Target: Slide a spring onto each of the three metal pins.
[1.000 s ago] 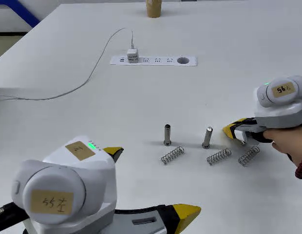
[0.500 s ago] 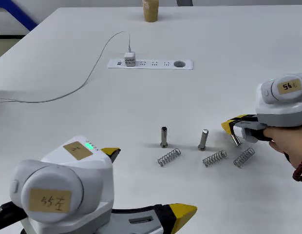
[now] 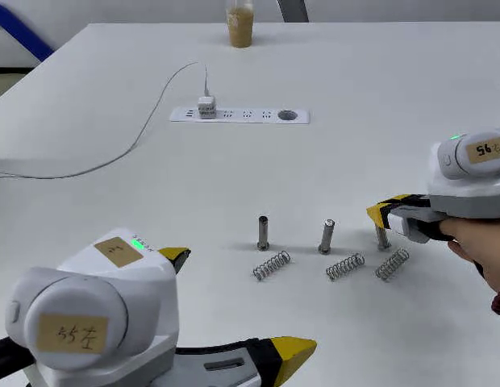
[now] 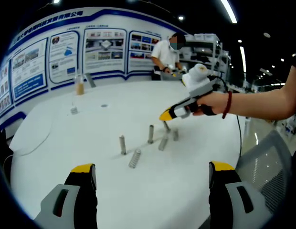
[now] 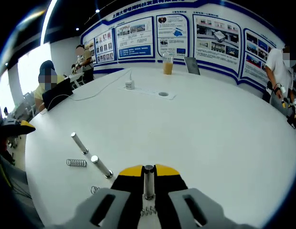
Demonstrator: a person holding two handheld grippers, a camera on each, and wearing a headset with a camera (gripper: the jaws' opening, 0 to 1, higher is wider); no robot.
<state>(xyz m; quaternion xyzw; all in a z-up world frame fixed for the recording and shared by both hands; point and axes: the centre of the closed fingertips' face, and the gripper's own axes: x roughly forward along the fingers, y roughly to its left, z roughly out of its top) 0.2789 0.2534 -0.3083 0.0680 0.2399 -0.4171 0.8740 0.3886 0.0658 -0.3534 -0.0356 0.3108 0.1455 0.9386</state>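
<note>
Currently, count zero of three springs fitted. Find the left spring (image 3: 271, 265), middle spring (image 3: 345, 267) and right spring (image 3: 392, 264) lying flat on the table (image 3: 379, 105), each just in front of a pin. Locate the left pin (image 3: 263, 232) and middle pin (image 3: 327, 236) standing upright and bare. Note the right gripper (image 3: 382, 219) clamped narrow on the right pin (image 3: 382, 239), held near upright with its foot at the table. Note the left gripper (image 3: 234, 302) spread wide, holding nothing, well apart from the parts. Treat all three slide-on steps as outstanding. Against half a second ago, read the right pin as less tilted; see no spring displaced relative to the pins.
</note>
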